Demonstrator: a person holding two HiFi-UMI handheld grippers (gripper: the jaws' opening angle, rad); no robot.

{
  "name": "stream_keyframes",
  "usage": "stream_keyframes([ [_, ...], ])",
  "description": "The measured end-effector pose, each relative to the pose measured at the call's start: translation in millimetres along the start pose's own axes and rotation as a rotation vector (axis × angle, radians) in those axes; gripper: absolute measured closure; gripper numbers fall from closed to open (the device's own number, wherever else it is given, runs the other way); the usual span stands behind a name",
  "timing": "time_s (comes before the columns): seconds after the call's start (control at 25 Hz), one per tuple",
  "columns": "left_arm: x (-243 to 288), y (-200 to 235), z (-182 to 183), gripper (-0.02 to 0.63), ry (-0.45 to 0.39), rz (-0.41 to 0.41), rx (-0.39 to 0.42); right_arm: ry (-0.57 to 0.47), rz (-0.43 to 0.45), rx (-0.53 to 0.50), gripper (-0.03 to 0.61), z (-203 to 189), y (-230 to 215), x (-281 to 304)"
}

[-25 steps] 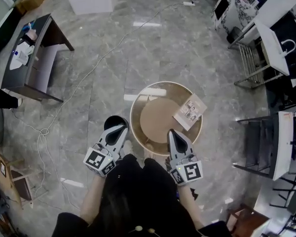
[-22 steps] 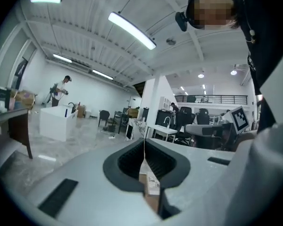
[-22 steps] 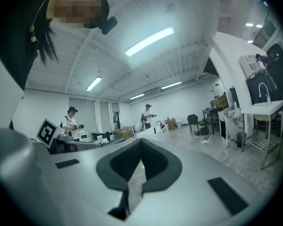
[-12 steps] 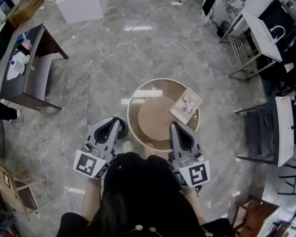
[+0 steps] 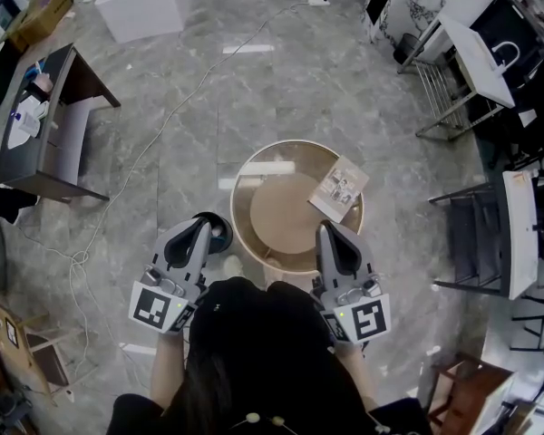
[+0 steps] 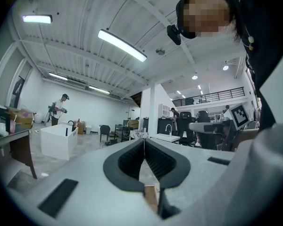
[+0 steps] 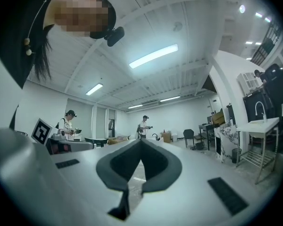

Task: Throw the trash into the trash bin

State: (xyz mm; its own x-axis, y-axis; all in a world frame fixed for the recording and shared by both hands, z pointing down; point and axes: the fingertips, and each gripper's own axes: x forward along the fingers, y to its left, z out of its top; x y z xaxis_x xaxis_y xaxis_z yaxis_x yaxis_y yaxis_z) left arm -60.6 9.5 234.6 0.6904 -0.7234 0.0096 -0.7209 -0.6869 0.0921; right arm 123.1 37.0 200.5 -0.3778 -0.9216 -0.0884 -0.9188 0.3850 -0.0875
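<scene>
A round tan table [image 5: 254,175] stands in front of me, with a printed leaflet [image 5: 338,188] lying on its right side. A small black bin [image 5: 220,223] sits on the floor at the table's left, partly hidden by my left gripper [image 5: 202,227]. That gripper [image 6: 144,139] is held level above the bin, shut with nothing in it. My right gripper [image 5: 327,234] hovers over the table's near edge, short of the leaflet. In its own view the right gripper [image 7: 141,140] is shut and empty too.
A dark desk [image 5: 50,120] stands at the left and a white box [image 5: 140,3] at the back. A cable [image 5: 145,152] runs across the marble floor. Chairs [image 5: 490,234] and white tables [image 5: 476,48] crowd the right side. Other people stand far off in the room.
Both grippers have risen and look larger in the head view, their marker cubes lower in the frame. Both stayed shut and empty. The leaflet has not moved.
</scene>
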Motion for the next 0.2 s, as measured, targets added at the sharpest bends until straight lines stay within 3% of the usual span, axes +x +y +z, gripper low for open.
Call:
stream_keyframes([
  [0.2, -4.9, 6.3, 2.3, 0.604, -0.004, 0.002, -0.014, -0.006, -0.001, 0.020, 0.575, 1.8, 4.8, 3.0],
])
